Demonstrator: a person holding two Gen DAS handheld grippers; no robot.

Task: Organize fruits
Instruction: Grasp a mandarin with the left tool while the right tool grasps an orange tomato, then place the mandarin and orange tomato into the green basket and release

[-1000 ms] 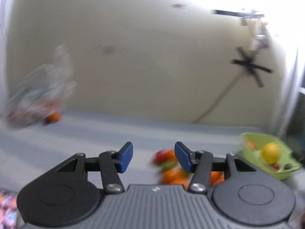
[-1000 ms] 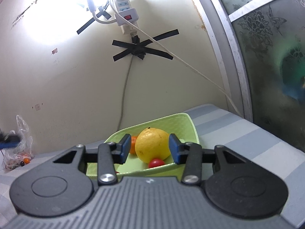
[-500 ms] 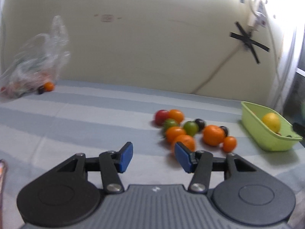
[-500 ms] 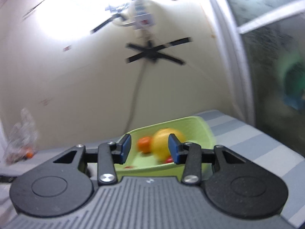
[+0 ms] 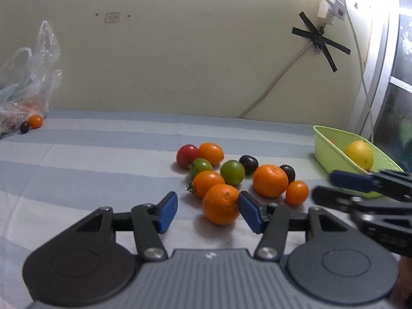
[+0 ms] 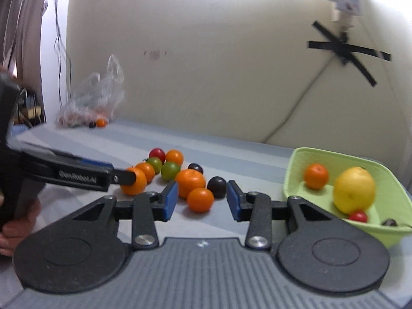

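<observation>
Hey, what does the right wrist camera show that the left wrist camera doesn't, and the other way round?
Only the right wrist view shows the inside of the green tray: a small orange, a red cherry tomato and something dark at its near wall, plus a hand gripping the left gripper's handle.

Only the left wrist view shows the left gripper from behind, jaws opening, nothing clamped, the nearest orange just ahead.

Both show the loose fruit pile, the lemon, the plastic bag and the taped cable.

Plain home room, striped cloth-covered table [image 5: 90,154], cream wall with taped-up power strip [image 5: 332,2], crumpled plastic bag [image 5: 25,90] far left
</observation>
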